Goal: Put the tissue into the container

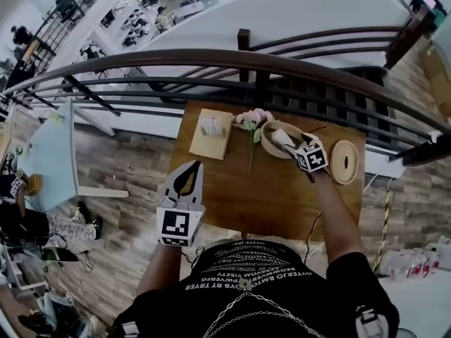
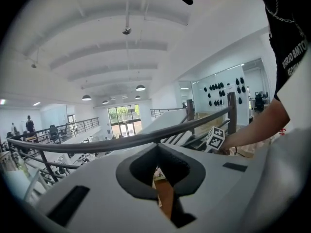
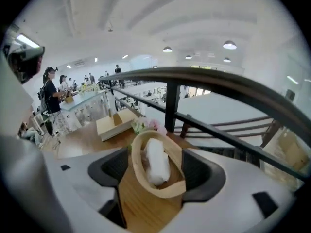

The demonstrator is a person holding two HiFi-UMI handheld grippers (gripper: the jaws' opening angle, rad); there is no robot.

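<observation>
A white tissue (image 1: 280, 137) (image 3: 156, 161) lies inside a round wooden container (image 1: 268, 145) (image 3: 165, 191) at the back of the wooden table (image 1: 268, 199). My right gripper (image 1: 289, 145) (image 3: 158, 173) hangs over the container, open. Its jaws stand wide on either side of the bowl and do not touch the tissue. My left gripper (image 1: 192, 171) (image 2: 158, 171) is held above the table's front left part with its jaws together and nothing between them. In the left gripper view the right gripper's marker cube (image 2: 215, 138) shows beside a bare forearm.
The container's round wooden lid (image 1: 344, 162) lies to the right of the bowl. Pink flowers (image 1: 252, 122) (image 3: 146, 125) and a wooden tissue box (image 1: 210, 134) (image 3: 115, 124) sit to its left. A dark railing (image 1: 254, 62) runs right behind the table.
</observation>
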